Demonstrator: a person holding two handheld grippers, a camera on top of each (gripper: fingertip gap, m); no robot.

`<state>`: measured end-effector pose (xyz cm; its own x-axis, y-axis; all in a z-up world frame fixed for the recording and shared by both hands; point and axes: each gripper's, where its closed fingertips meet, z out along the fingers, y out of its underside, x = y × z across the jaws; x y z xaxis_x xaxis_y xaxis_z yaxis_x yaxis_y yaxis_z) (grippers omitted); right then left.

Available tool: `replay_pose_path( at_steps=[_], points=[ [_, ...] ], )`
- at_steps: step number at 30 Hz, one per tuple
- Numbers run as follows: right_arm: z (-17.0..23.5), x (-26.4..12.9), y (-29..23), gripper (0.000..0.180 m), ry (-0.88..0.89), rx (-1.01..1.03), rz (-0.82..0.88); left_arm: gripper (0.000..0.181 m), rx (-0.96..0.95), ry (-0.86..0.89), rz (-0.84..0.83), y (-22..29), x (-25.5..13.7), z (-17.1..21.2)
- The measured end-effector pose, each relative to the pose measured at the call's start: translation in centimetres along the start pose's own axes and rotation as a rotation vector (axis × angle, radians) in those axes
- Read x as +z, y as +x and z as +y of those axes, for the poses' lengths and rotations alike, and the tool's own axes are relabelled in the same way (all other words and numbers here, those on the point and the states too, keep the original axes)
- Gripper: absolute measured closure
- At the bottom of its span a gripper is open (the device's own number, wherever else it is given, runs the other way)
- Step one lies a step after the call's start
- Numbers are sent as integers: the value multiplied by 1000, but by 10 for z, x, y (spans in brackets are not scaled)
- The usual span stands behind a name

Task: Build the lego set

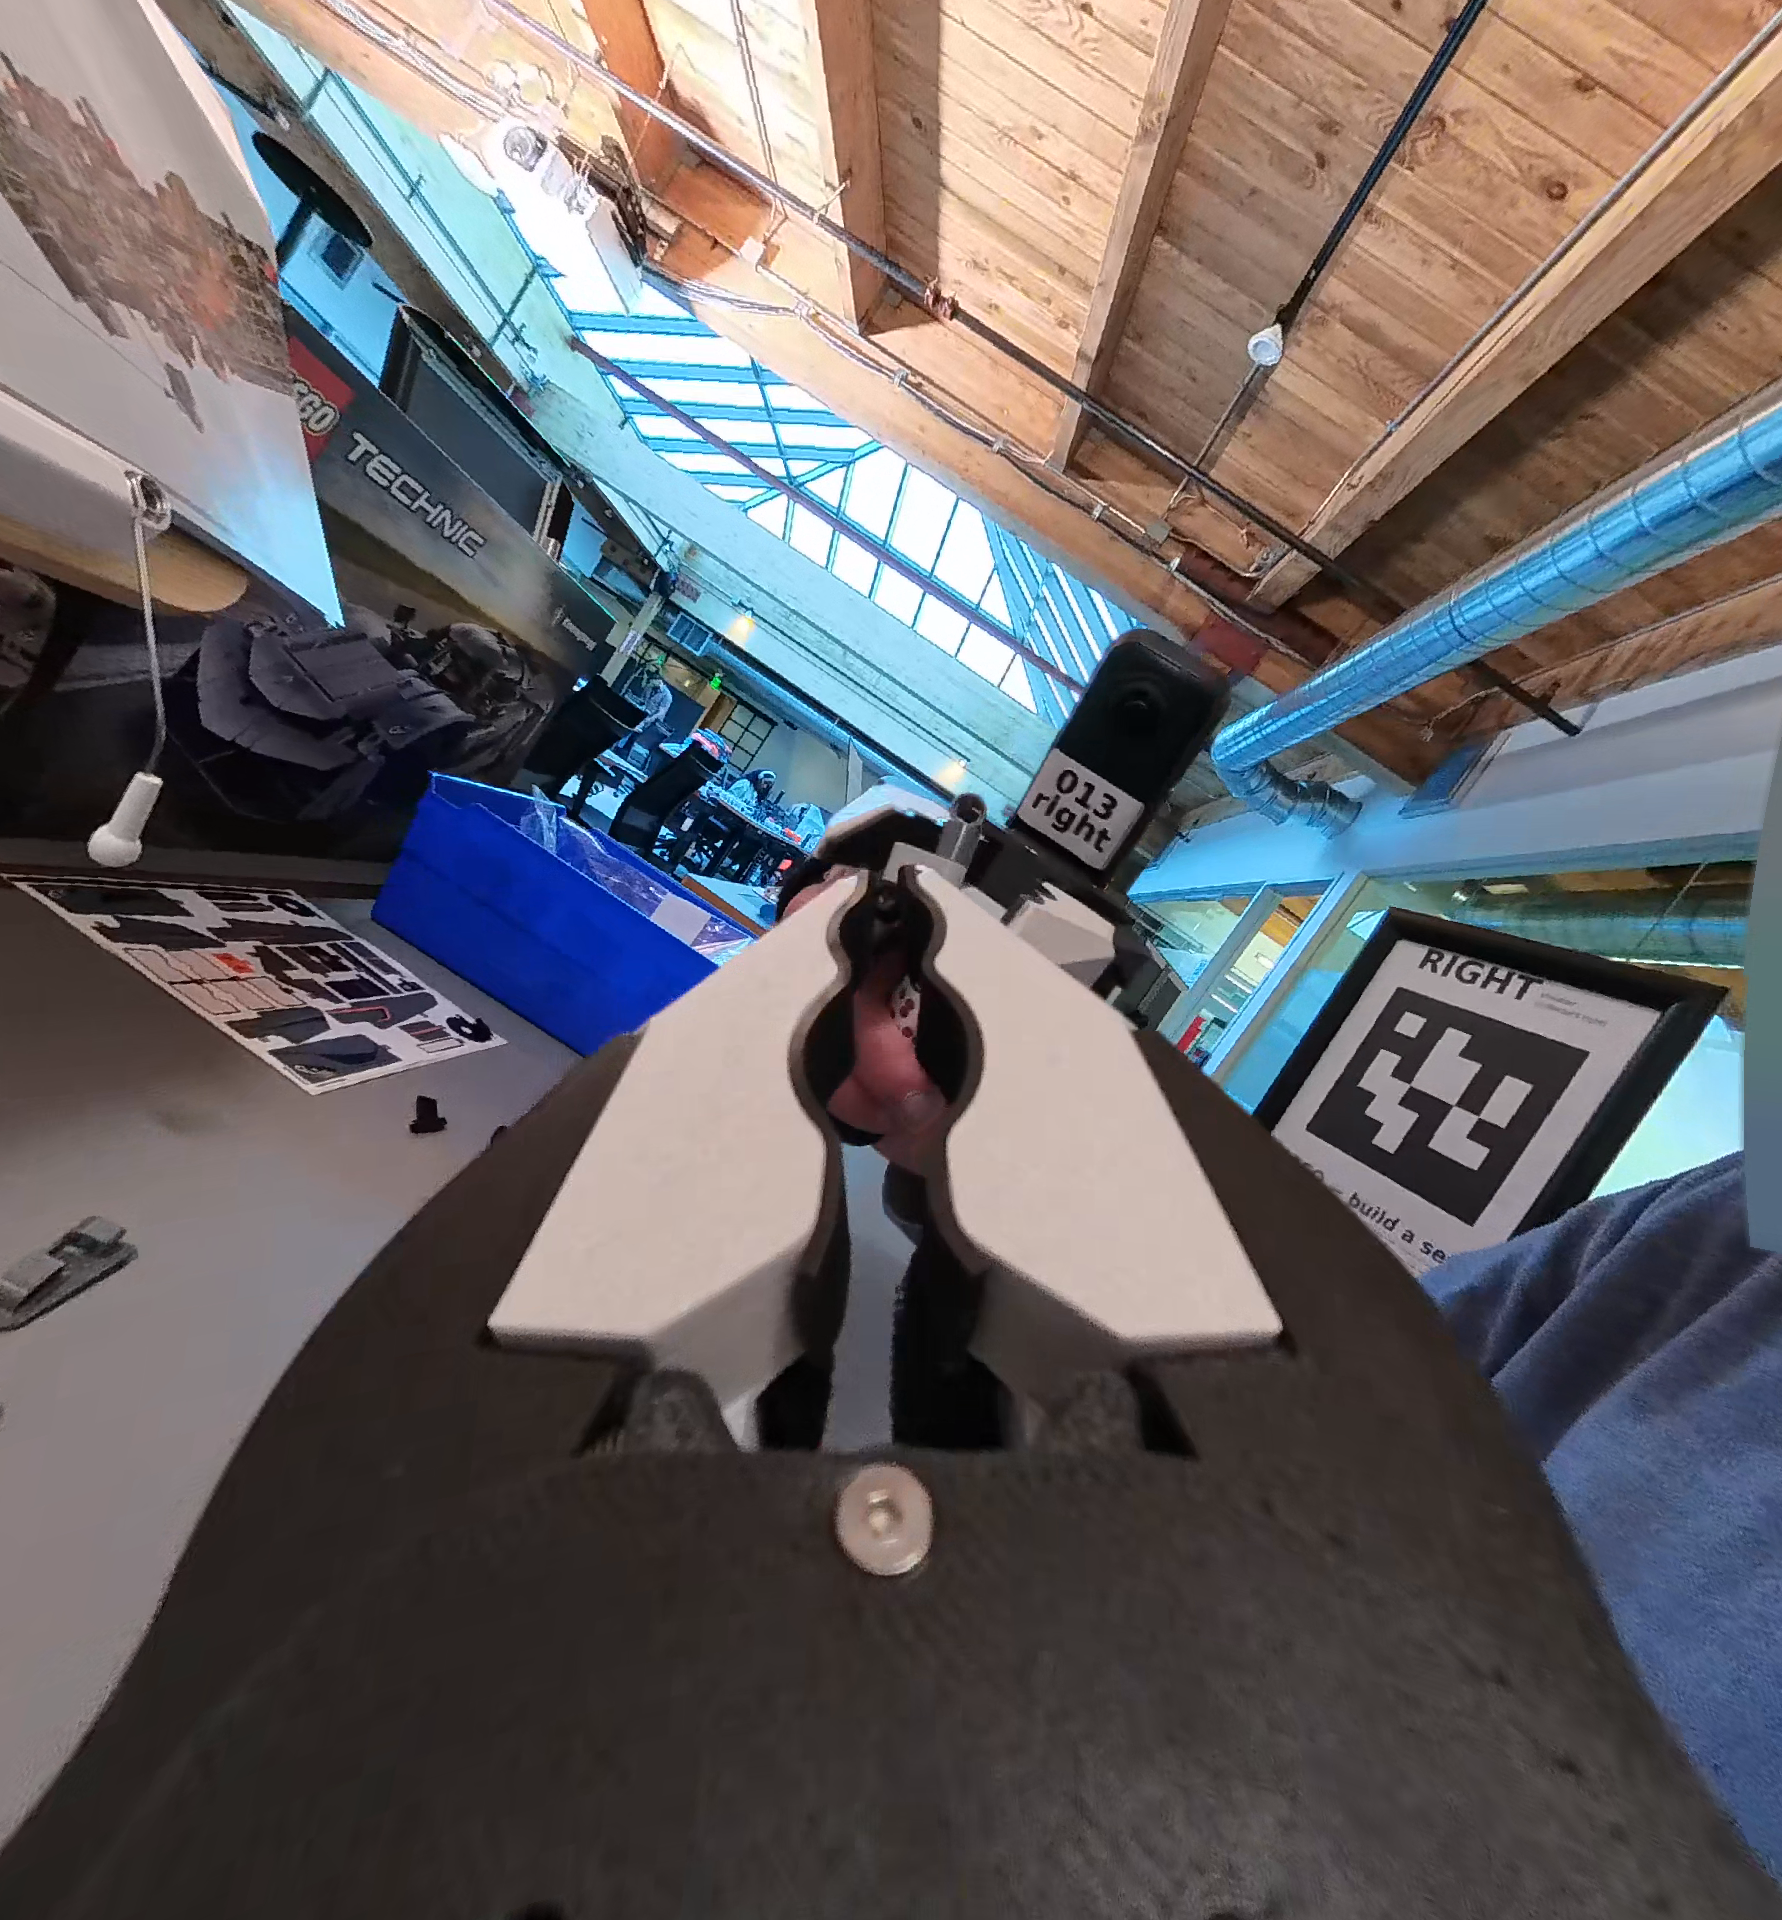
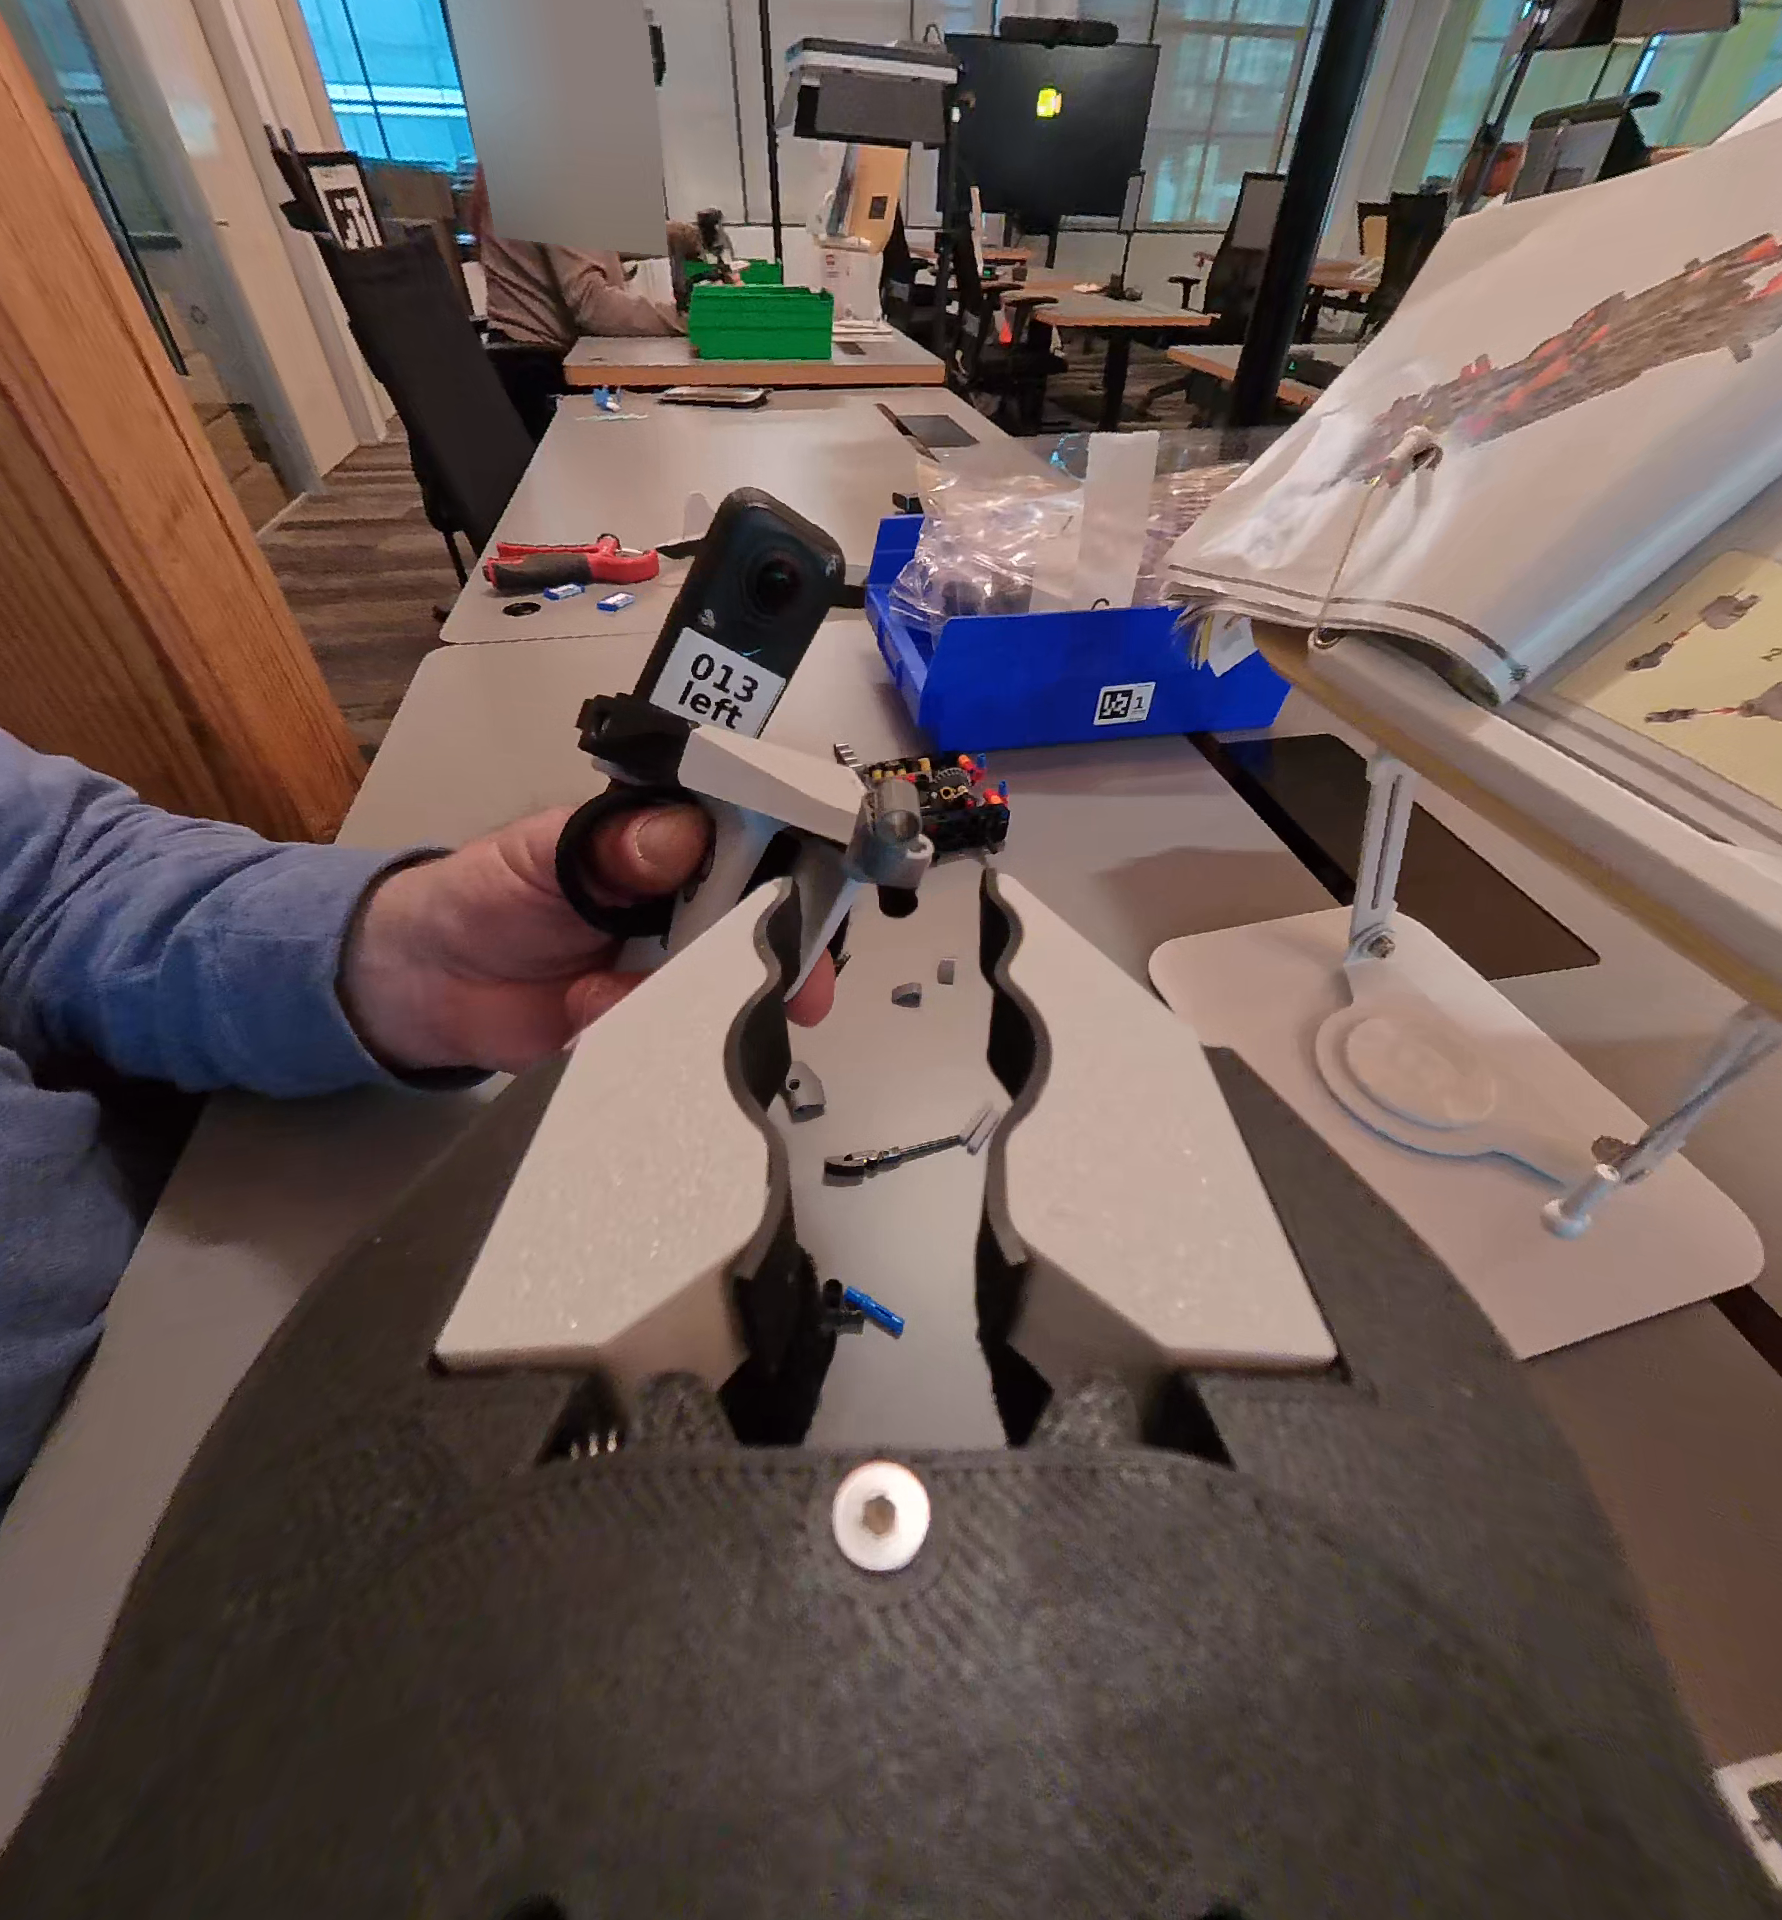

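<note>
A printed white label point(image 1: 1069, 821) sits on the far black camera point(image 1: 1136, 707), and a second label point(image 2: 718, 688) on the other camera point(image 2: 762, 592). Lettering also marks a framed sign point(image 1: 1458, 1101), a dark box point(image 1: 419, 499), and a sticker point(image 2: 1123, 703) on the blue bin point(image 2: 1022, 665).

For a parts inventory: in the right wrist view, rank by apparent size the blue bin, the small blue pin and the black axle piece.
1. blue bin
2. black axle piece
3. small blue pin
The bin is farther off yet looks largest.
</note>
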<state>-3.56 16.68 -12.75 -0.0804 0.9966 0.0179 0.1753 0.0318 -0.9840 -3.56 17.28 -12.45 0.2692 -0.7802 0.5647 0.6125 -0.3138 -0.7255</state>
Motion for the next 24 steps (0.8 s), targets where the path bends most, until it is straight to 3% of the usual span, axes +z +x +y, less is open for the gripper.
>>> replay_pose_path(
  at_steps=[24],
  points=[
    [-4, -17, 4, 150, 129, 101, 21, 179, -64, 20, 13, -1, 11, 7]
  ],
)
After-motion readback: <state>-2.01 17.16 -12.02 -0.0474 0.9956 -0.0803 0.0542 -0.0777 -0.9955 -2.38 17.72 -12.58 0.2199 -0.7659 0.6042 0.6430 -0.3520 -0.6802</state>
